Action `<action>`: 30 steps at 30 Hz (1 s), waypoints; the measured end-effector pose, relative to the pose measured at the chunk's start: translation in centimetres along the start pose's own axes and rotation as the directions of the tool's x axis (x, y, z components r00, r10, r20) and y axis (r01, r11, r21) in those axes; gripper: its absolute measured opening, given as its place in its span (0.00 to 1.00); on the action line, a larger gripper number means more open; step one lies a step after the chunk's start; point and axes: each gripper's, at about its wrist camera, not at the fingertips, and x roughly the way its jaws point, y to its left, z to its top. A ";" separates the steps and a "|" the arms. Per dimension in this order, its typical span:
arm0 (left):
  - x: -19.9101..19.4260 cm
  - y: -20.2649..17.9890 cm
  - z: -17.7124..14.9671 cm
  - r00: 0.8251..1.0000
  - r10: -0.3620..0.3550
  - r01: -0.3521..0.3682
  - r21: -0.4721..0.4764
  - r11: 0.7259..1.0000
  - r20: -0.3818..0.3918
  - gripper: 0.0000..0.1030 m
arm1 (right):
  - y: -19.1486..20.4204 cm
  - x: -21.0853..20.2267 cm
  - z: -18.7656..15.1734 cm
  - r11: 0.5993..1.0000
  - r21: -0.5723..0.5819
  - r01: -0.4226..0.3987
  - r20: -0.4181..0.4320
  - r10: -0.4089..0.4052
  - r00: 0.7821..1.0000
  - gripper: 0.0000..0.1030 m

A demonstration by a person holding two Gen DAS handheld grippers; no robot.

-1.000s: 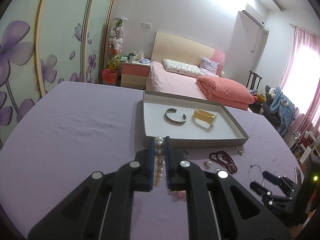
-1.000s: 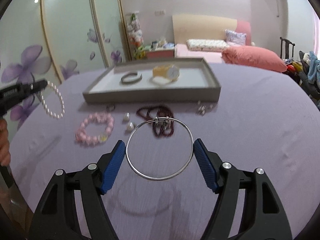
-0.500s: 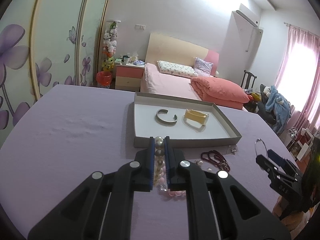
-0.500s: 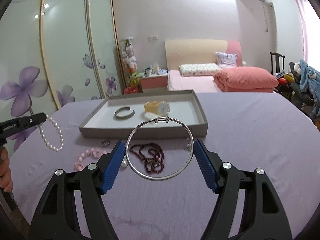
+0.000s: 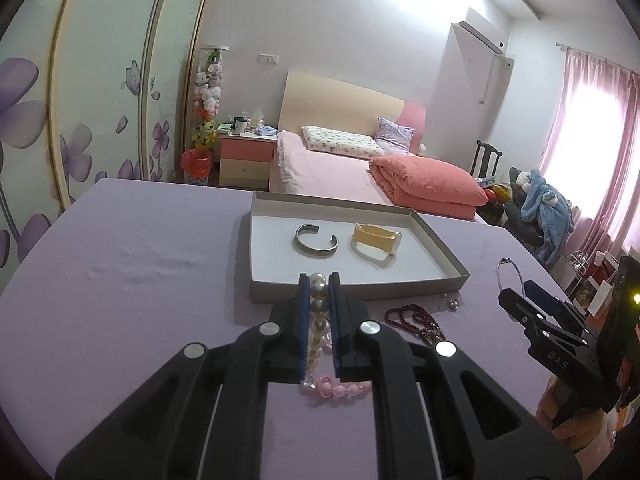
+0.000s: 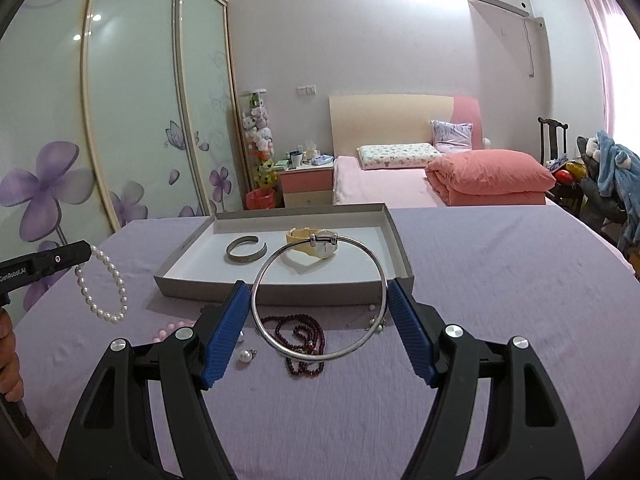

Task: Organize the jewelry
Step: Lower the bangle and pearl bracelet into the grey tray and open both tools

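My left gripper (image 5: pixel 319 279) is shut on a white pearl bracelet (image 5: pixel 318 308), held just in front of the grey tray (image 5: pixel 360 287). In the right wrist view that bracelet (image 6: pixel 116 284) hangs from the left gripper (image 6: pixel 86 250) above the purple cloth. My right gripper (image 6: pixel 319 296) holds a thin silver bangle (image 6: pixel 326 239) across its width, both blue pads pressing on its rim, lifted off the table near the tray's (image 6: pixel 280 294) front wall. A silver cuff (image 6: pixel 246 250) and a yellow watch (image 6: pixel 300 236) lie in the tray.
On the cloth before the tray lie a dark red bead necklace (image 6: pixel 308 364), a pink bead bracelet (image 5: pixel 340 390), a pearl earring (image 6: pixel 245 356) and small earrings (image 6: pixel 376 322). A bed and wardrobe stand behind the table. A hand grips each tool at the frame edges.
My right gripper has risen and tipped upward with the bangle, which now hangs in front of the tray instead of over the loose beads. The left gripper has stayed almost still with the pearls.
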 end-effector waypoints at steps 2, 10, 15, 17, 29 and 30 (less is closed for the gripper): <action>0.1 0.0 0.0 1.000 -0.003 0.003 0.001 1.000 -0.001 0.10 | -0.1 0.0 0.1 1.000 -0.001 -0.001 0.003 0.001 1.000 0.69; 0.3 -0.1 0.1 1.000 -0.011 0.011 0.005 1.000 -0.002 0.10 | -0.1 0.0 0.4 1.000 -0.003 -0.002 0.010 0.002 1.000 0.69; 0.6 -0.2 0.2 1.000 -0.018 0.019 0.007 1.000 -0.003 0.10 | -0.1 0.1 0.5 1.000 -0.002 -0.001 0.013 0.001 1.000 0.69; 0.8 -0.3 0.3 1.000 -0.021 0.021 0.011 1.000 -0.003 0.10 | -0.2 0.2 0.9 1.000 -0.006 0.003 0.017 -0.003 1.000 0.69; 4.9 -1.3 3.8 0.999 -0.025 0.025 0.032 0.999 0.025 0.10 | -1.4 3.7 5.4 1.000 -0.012 0.026 0.073 -0.025 0.997 0.69; 5.3 -1.3 4.1 0.999 -0.026 0.025 0.034 0.999 0.028 0.10 | -1.5 4.2 5.8 1.000 -0.010 0.029 0.074 -0.028 0.997 0.69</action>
